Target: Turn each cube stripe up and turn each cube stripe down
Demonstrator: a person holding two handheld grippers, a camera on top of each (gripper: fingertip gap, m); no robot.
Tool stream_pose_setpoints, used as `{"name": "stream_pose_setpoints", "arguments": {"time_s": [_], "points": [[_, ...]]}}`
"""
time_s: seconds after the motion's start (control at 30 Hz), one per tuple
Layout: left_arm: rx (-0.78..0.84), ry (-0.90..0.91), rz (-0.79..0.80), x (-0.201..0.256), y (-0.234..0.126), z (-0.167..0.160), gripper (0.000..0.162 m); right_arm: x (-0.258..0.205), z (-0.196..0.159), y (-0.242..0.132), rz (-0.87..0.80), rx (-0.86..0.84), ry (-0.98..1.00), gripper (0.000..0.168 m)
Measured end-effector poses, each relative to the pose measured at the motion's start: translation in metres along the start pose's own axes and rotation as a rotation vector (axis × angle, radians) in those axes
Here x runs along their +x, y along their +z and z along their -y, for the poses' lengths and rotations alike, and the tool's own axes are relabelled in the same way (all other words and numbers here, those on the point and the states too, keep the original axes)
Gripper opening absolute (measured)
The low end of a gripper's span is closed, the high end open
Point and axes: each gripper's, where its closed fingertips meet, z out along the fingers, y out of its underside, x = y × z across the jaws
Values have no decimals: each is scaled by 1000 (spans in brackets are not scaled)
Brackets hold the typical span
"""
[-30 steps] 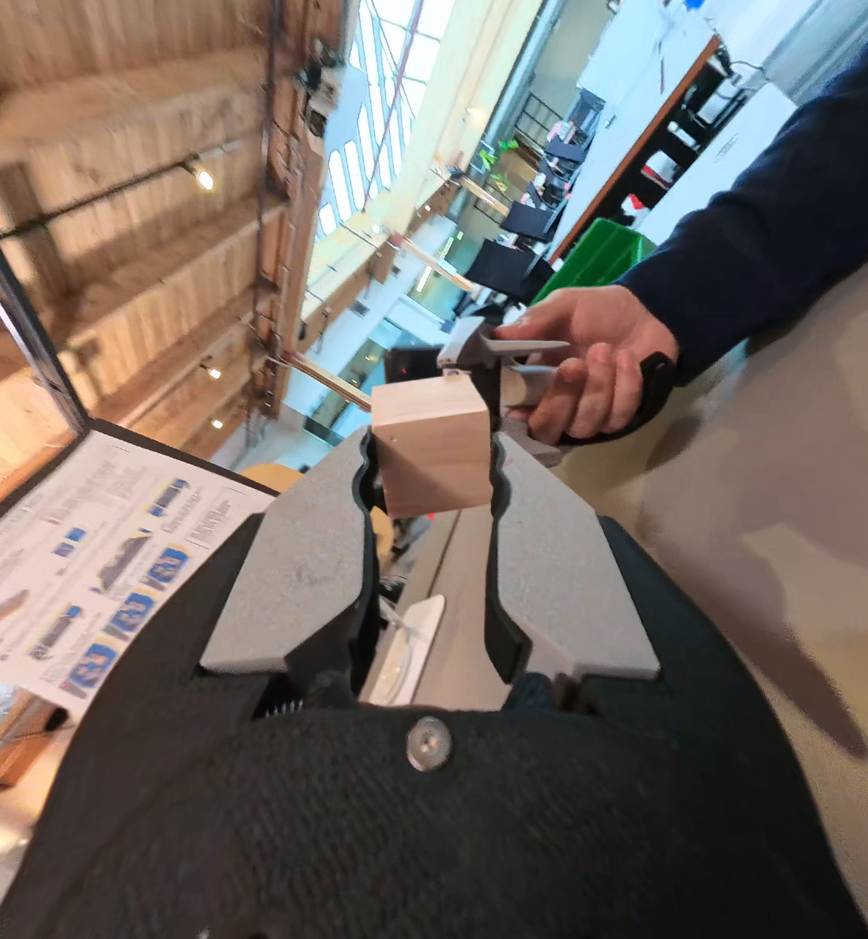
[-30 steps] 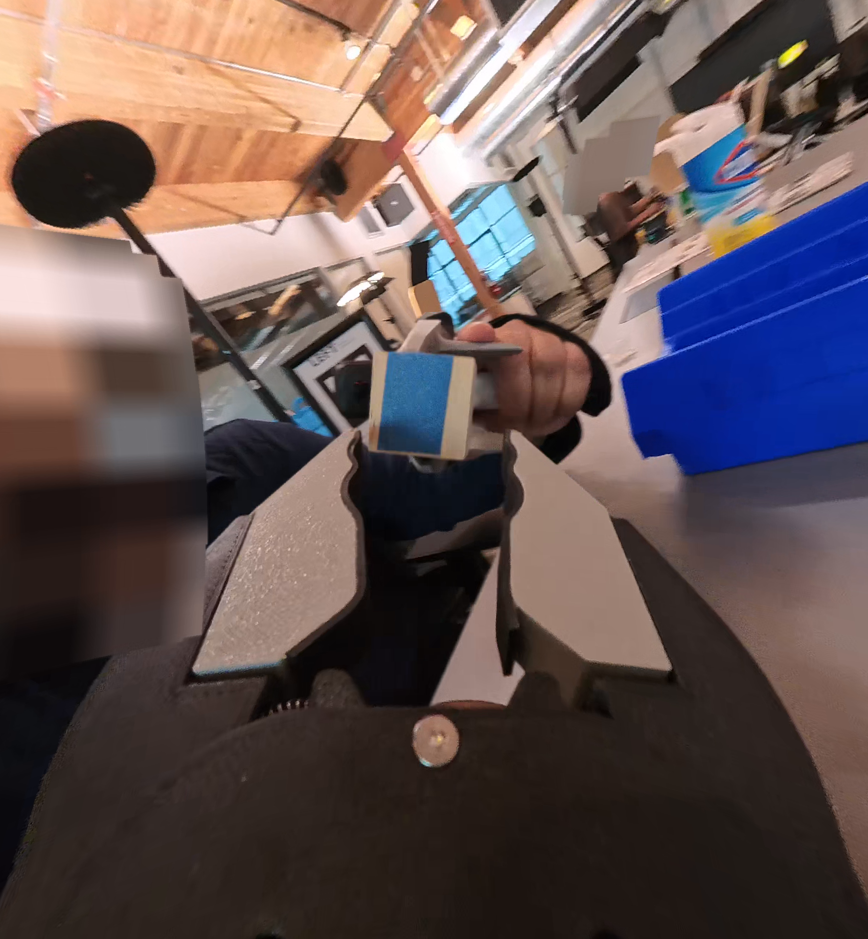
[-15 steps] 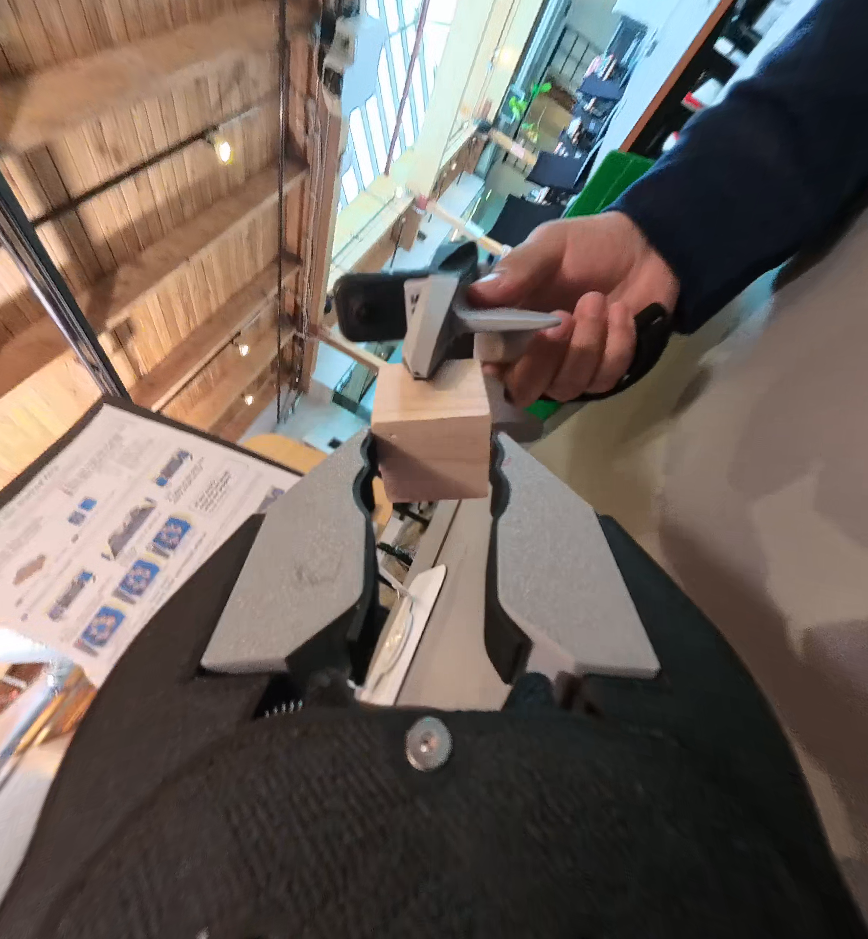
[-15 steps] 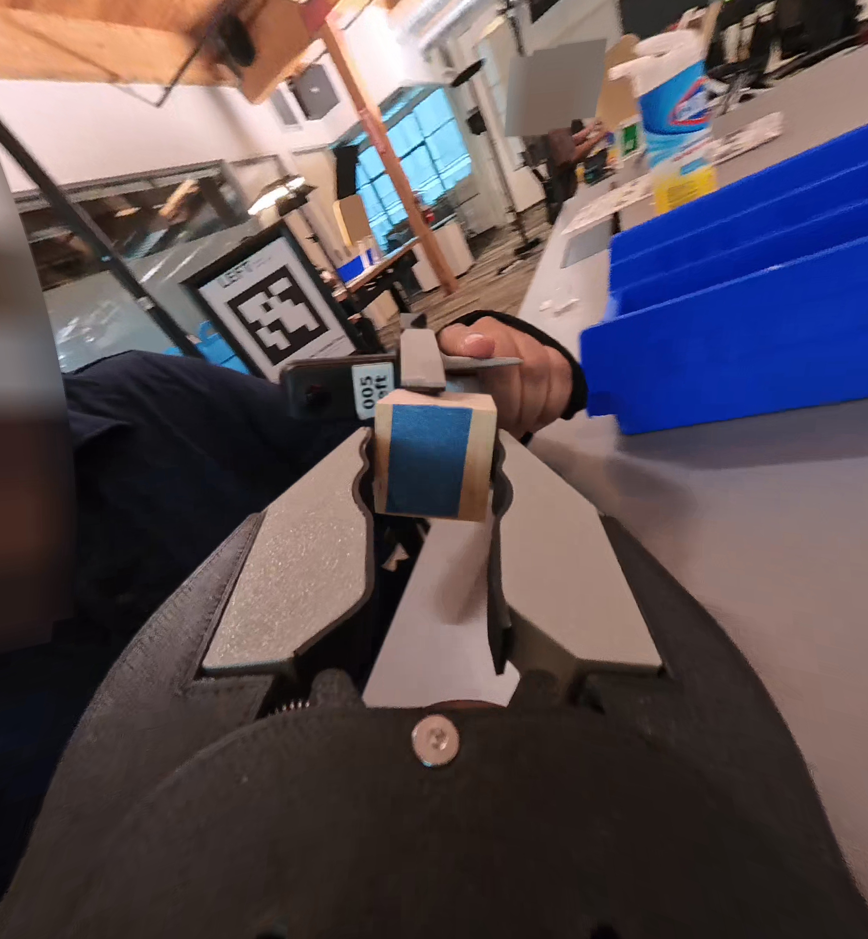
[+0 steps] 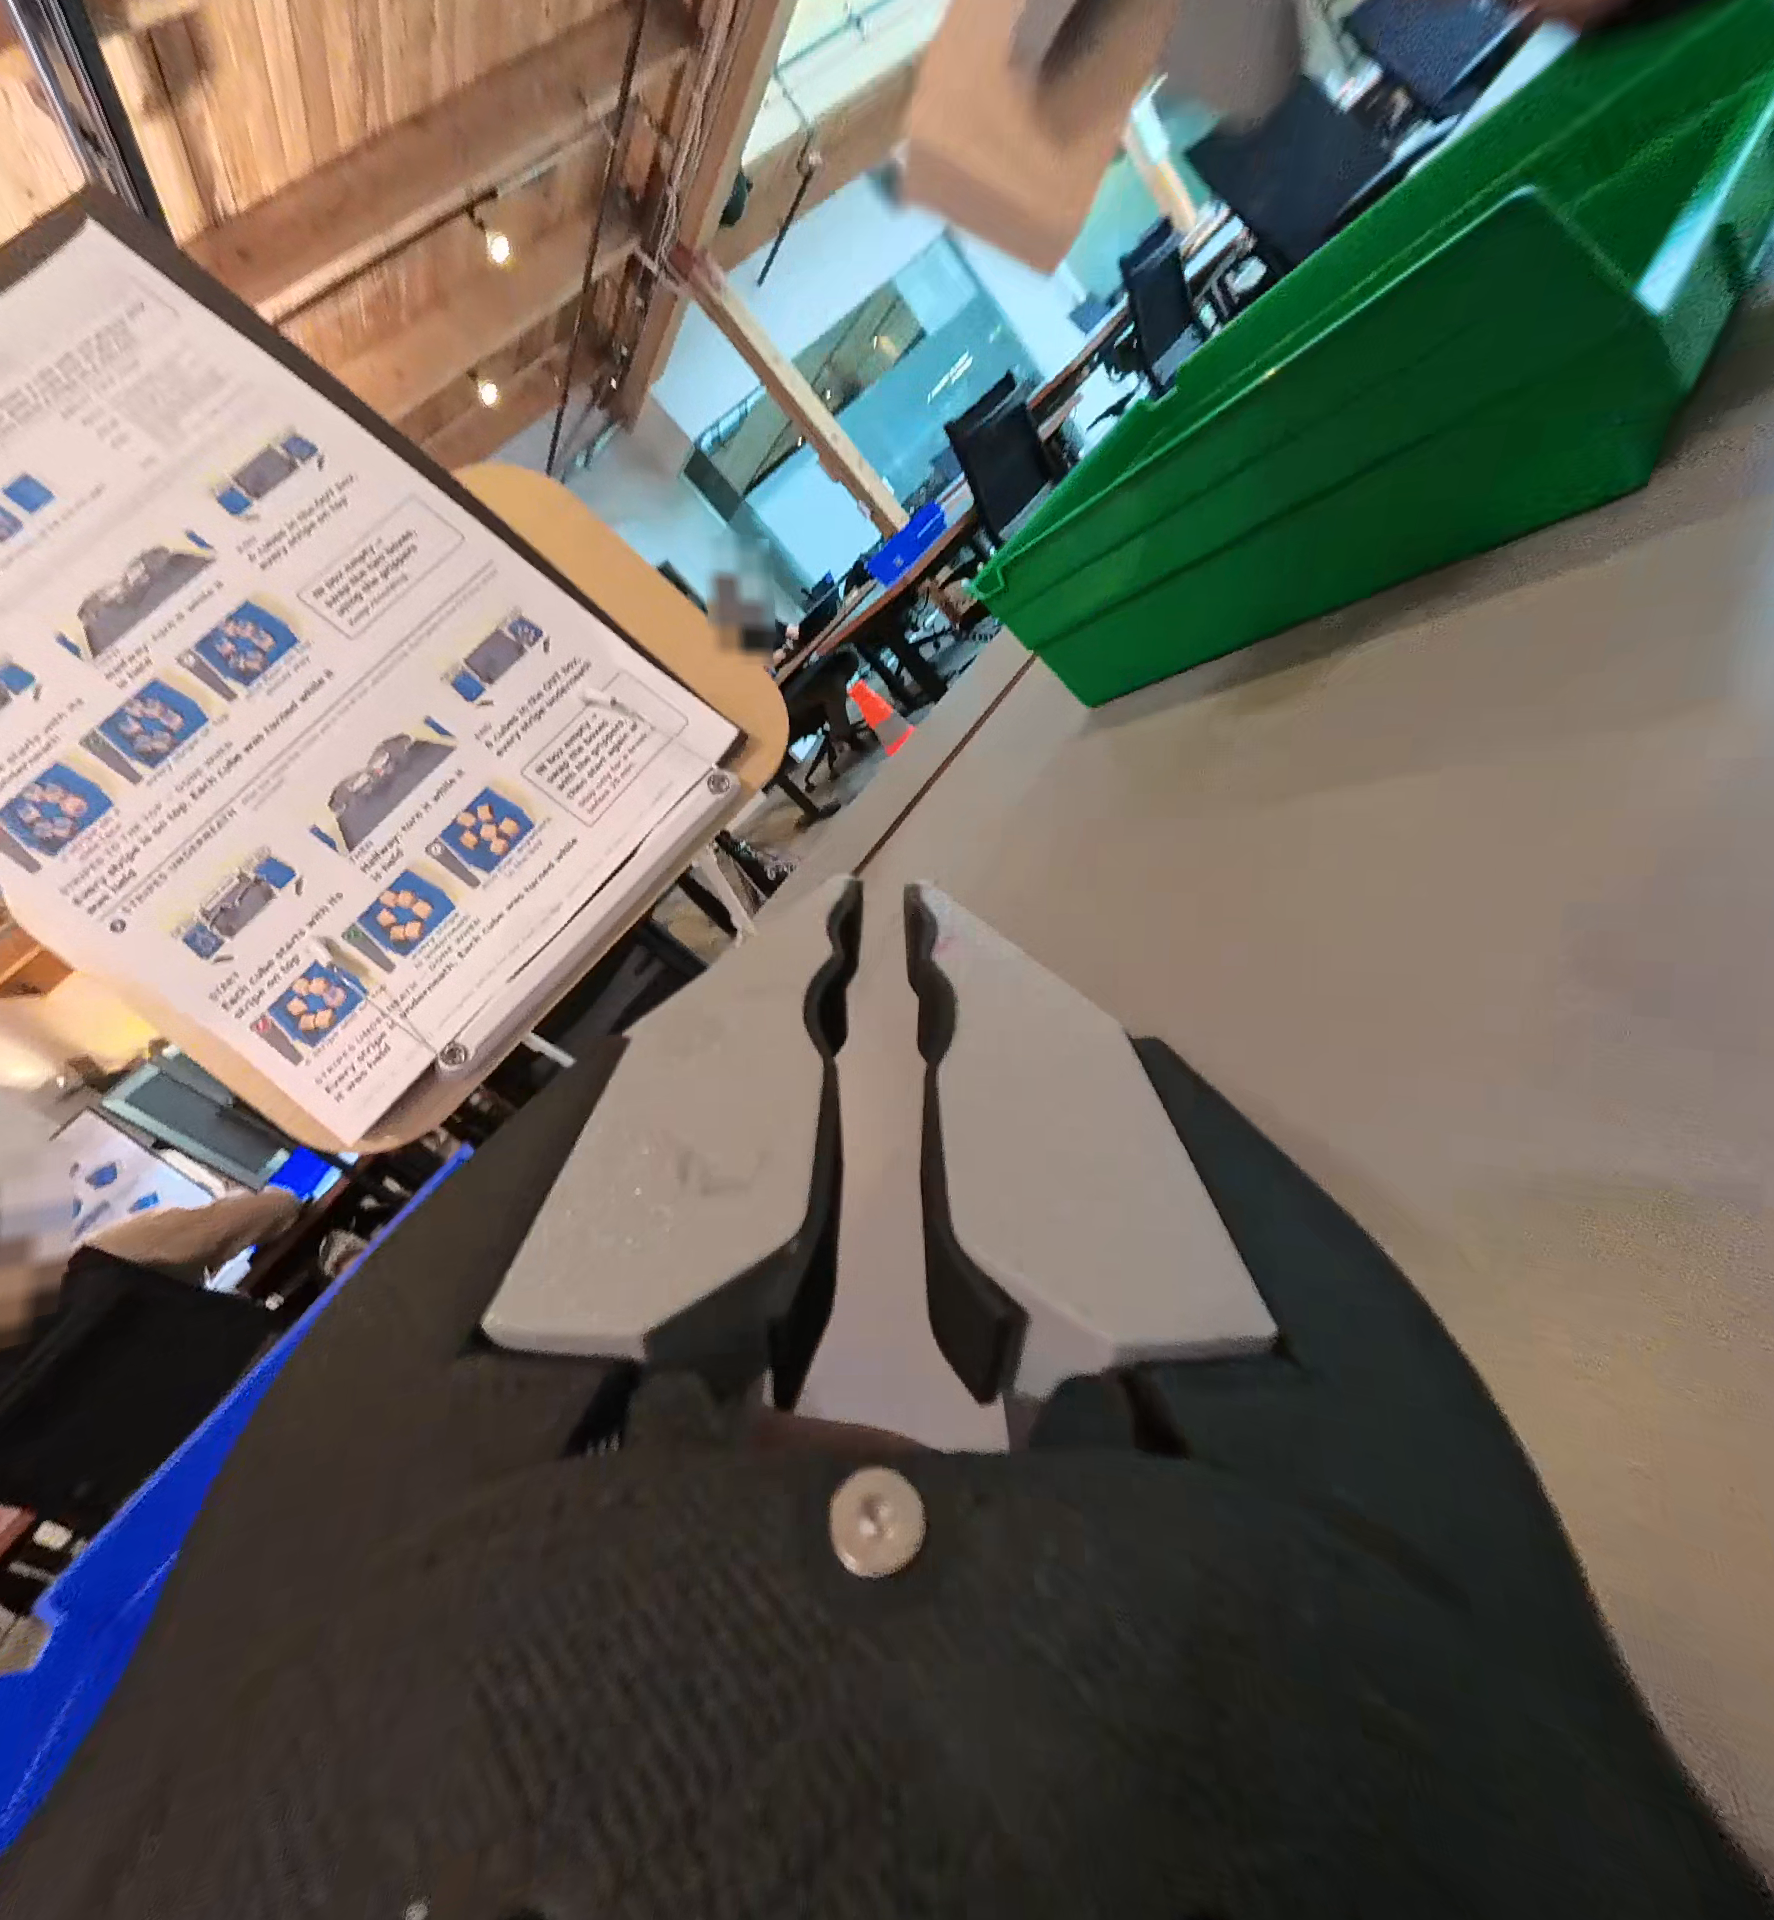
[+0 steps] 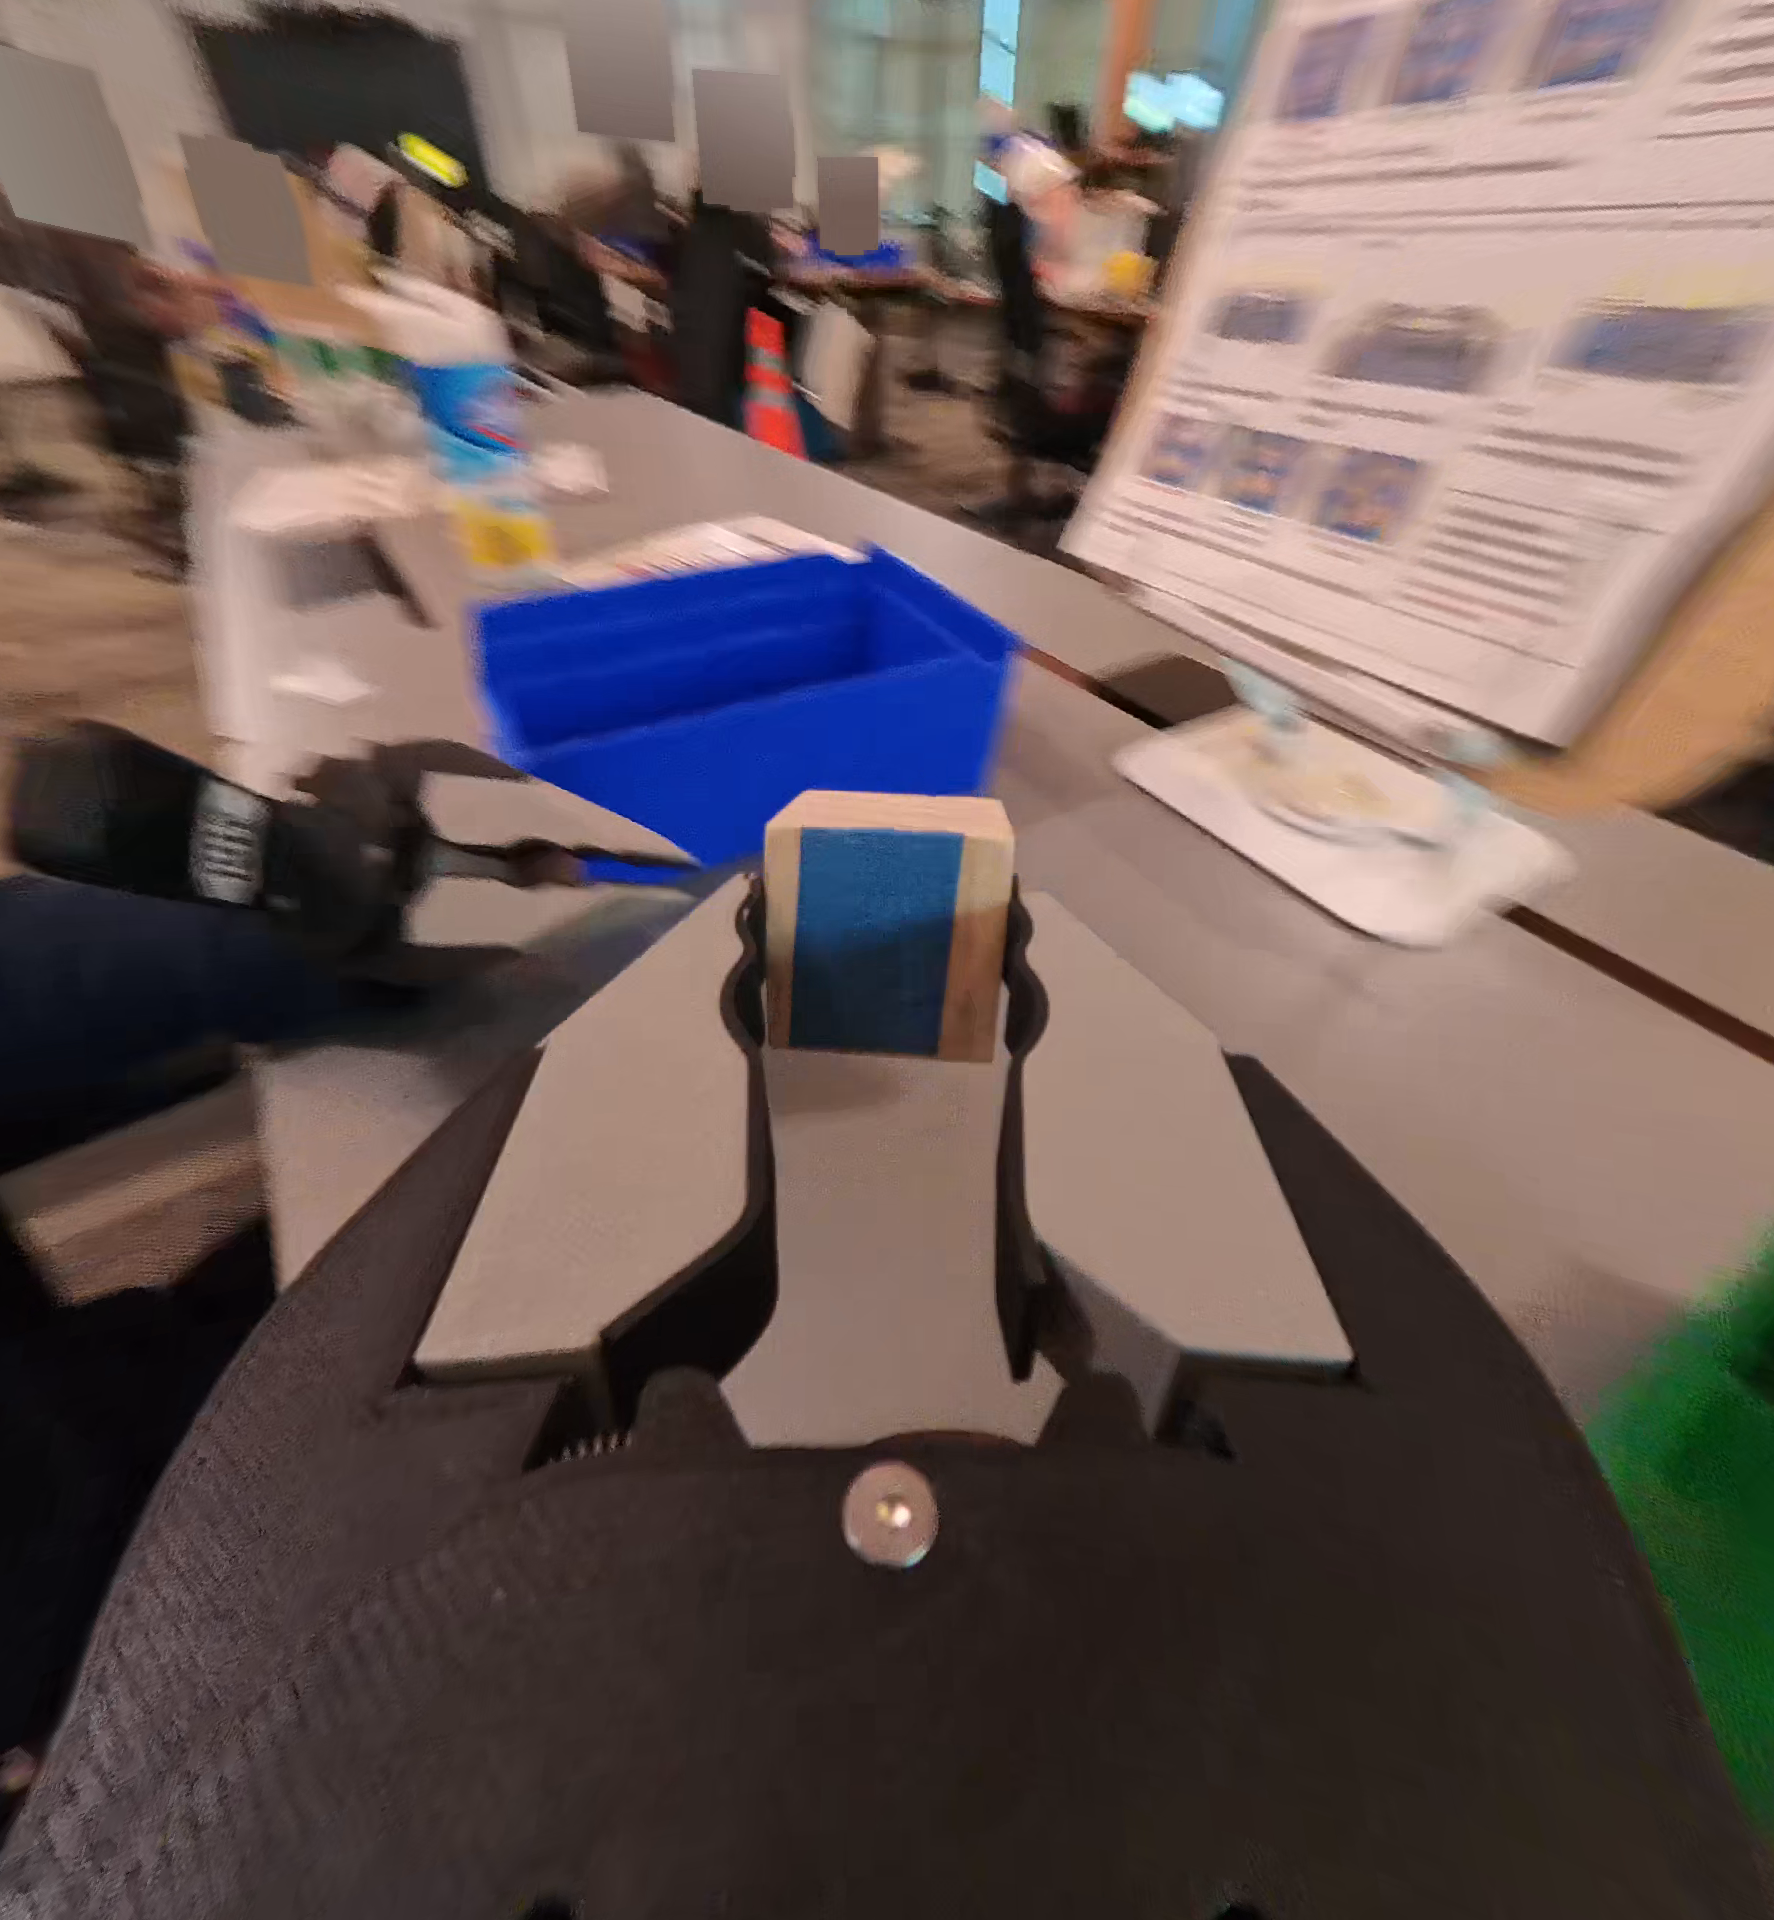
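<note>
Fingers of the right gripper (image 6: 883,935) clamp a wooden cube (image 6: 885,925) at their tips, above the grey table (image 6: 1485,1091), its blue stripe (image 6: 875,940) facing back toward the camera. The left gripper (image 5: 881,904), nearly closed and empty, points away. Judged nearer, the right must roll to bring the stripe up or down.

A printed instruction sheet (image 5: 270,665) on a board carries text and pictures.
</note>
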Motion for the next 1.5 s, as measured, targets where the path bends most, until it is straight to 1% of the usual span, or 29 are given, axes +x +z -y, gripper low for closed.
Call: {"name": "stream_pose_setpoints", "arguments": {"time_s": [0.1,0.17,0.23,0.27,0.33,0.4,0.47,0.5,0.53,0.57,0.63,0.7,0.8,0.87,0.97,1.03,1.07,1.13,1.2,1.23,1.27,1.3,1.37,1.4,1.47,1.5], "points": [[-50,8,4,1,3,-8,7,77,-18,-64,-319,-191,-7,42],[-66,47,-3,5,3,-10,8,136,-55,-110,-523,-401,29,42],[-65,79,-16,10,3,-9,9,179,-104,-147,-656,-608,97,42],[-68,87,-11,10,4,-8,9,192,-126,-156,-684,-676,133,43],[-78,85,-11,11,4,-10,9,201,-168,-165,-683,-803,233,43],[-83,69,-9,9,4,-11,10,207,-194,-169,-699,-885,272,43],[-91,50,-6,6,3,-14,10,212,-202,-172,-727,-918,291,44],[-97,41,-6,5,4,-16,11,213,-199,-171,-730,-909,295,45],[-103,32,-9,5,4,-17,12,213,-190,-170,-738,-883,296,51],[-109,28,-14,6,4,-18,13,212,-177,-167,-751,-844,284,55],[-121,33,-20,8,5,-20,14,205,-142,-155,-748,-740,236,56],[-130,34,-34,11,6,-22,15,185,-103,-130,-692,-612,189,55],[-144,33,-63,18,8,-24,18,124,-55,-66,-451,-419,130,54],[-158,14,-90,24,8,-26,21,78,-40,-19,-270,-314,119,54],[-212,-119,-209,45,3,-24,26,24,-47,46,-58,-240,102,53],[-225,-238,-308,52,-7,-5,29,14,-71,78,-39,-269,59,51],[-224,-273,-338,47,-13,7,32,13,-84,91,-44,-294,33,51],[-232,-319,-382,25,-28,31,40,7,-101,108,-13,-299,15,49],[-244,-379,-349,-19,-38,43,38,-2,-116,114,42,-336,63,49],[-250,-411,-322,-45,-41,43,37,-6,-119,114,61,-349,71,50],[-269,-445,-289,-71,-44,36,37,-6,-121,113,61,-344,57,49],[-313,-481,-246,-96,-45,21,38,-4,-123,112,45,-347,36,49],[-447,-554,-187,-130,-46,-26,43,1,-130,109,22,-374,18,48],[-534,-591,-174,-139,-46,-56,48,1,-131,109,24,-376,28,48],[-708,-668,-211,-134,-48,-110,67,-2,-129,109,48,-362,66,48],[-777,-703,-255,-125,-49,-130,68,-3,-128,109,60,-355,82,49]]}}
